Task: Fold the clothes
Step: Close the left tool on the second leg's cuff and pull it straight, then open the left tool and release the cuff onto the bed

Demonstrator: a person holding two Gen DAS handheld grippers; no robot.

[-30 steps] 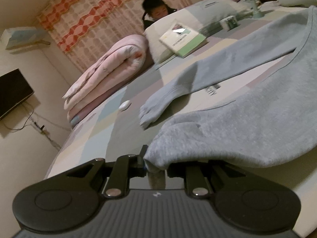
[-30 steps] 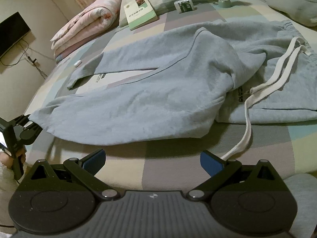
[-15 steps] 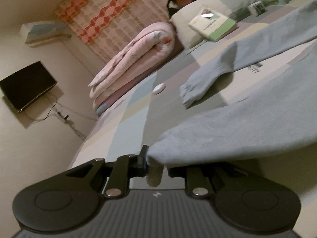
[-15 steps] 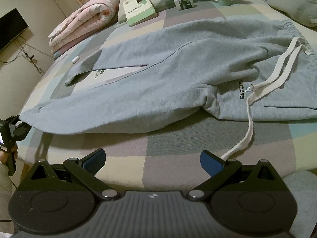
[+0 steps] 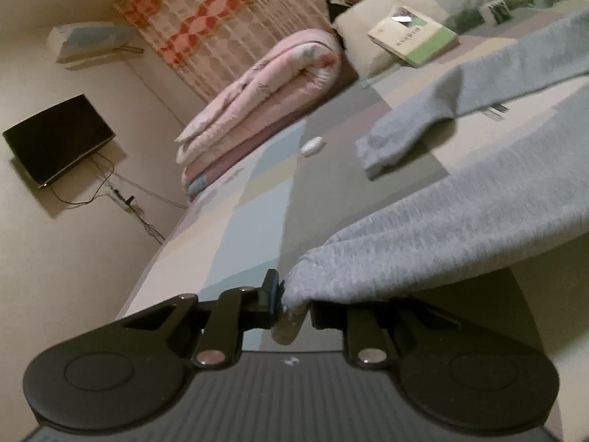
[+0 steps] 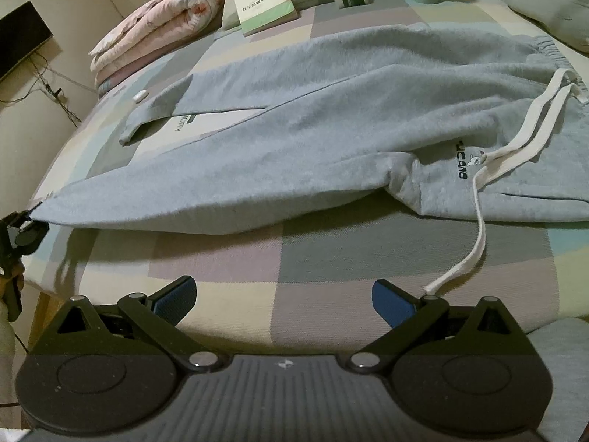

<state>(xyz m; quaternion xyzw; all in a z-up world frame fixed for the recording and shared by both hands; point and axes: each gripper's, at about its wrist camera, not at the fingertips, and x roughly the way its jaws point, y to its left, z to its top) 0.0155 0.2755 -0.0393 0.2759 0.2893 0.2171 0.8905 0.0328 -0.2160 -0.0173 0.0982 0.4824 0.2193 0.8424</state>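
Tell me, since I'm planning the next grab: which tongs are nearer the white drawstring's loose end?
Right tongs: the drawstring ends beside their finger. Left tongs grip the far cuff.

The left gripper (image 5: 292, 300) is pinching the cuff of a grey sweatpants leg (image 5: 460, 228), which is stretching away to the right above the patchwork bed (image 5: 254, 221). The other leg (image 5: 456, 110) is lying flat beyond it, near a small white object (image 5: 313, 145), a rolled pink quilt (image 5: 257, 110) and a green book (image 5: 414, 37).
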